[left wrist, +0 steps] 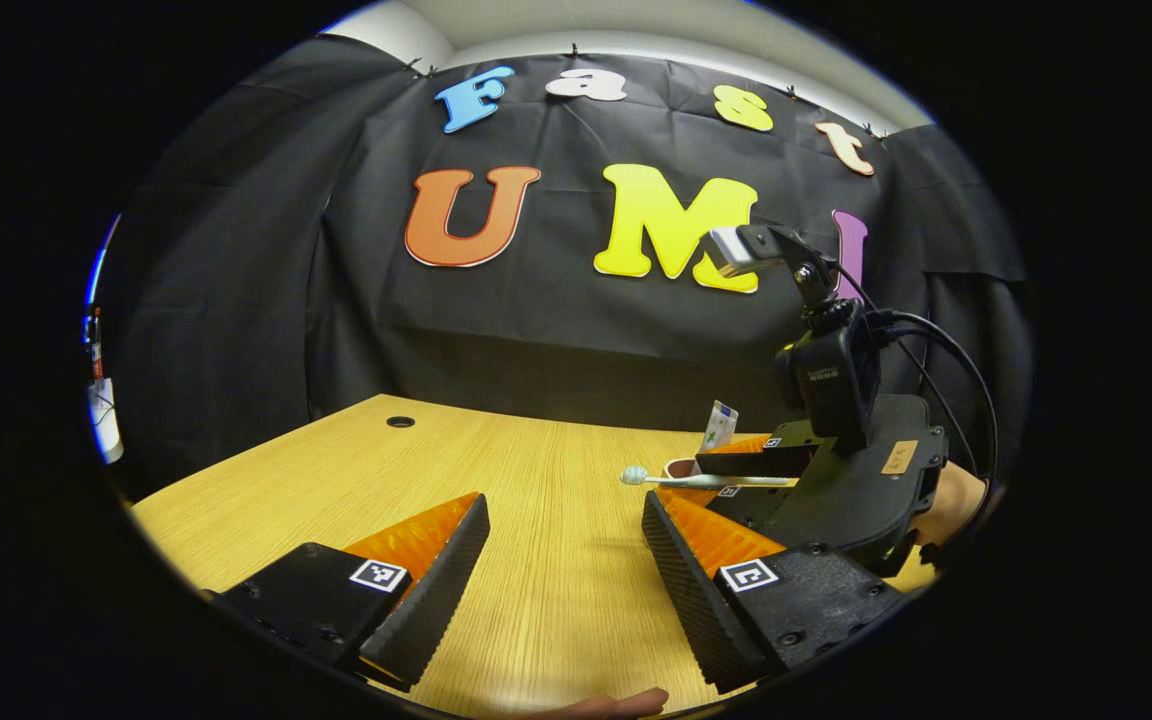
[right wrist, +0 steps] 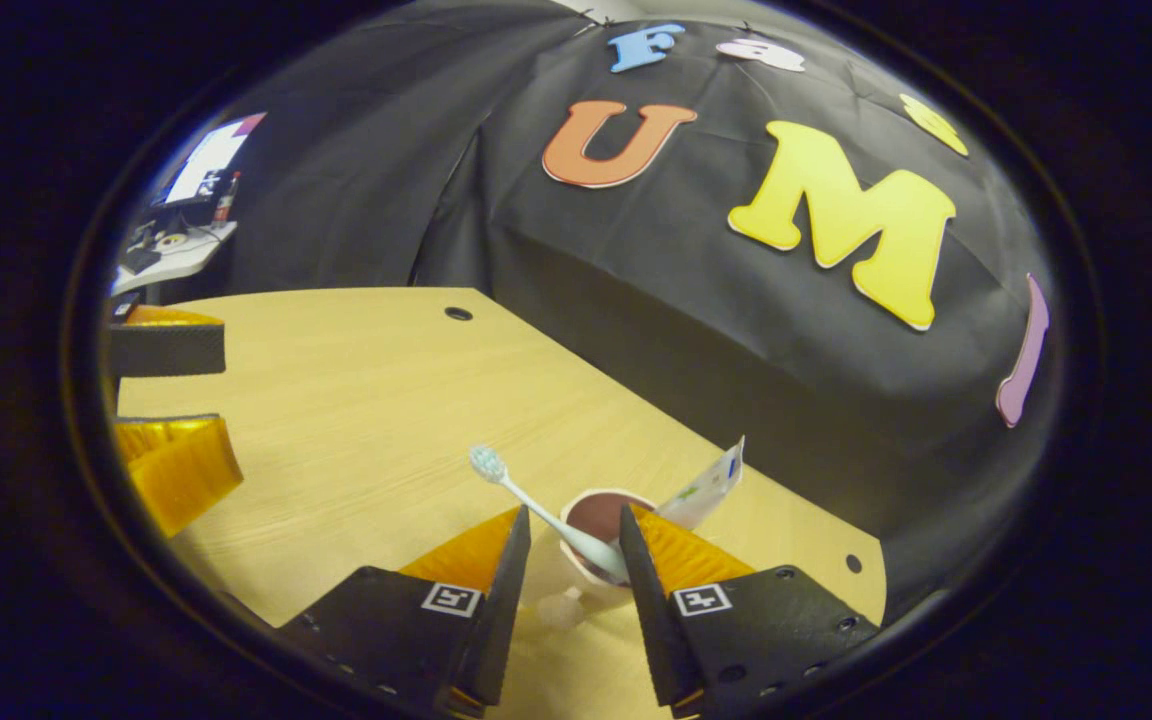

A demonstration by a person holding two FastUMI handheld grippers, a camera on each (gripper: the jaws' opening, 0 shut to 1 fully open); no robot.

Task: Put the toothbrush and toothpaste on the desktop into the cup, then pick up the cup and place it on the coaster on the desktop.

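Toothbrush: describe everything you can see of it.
The toothbrush is slim, white and plastic-looking, with a pale bluish bristle head. It leans tilted, handle end down inside the cup, head up and out over the rim toward the open desk. It rests on the cup's rim, between the right gripper fingers; whether they press it cannot be told. The left gripper view shows it crossing the cup sideways.

Wooden desk [left wrist: 536,520], black cloth wall [left wrist: 236,300] (perhaps creased)
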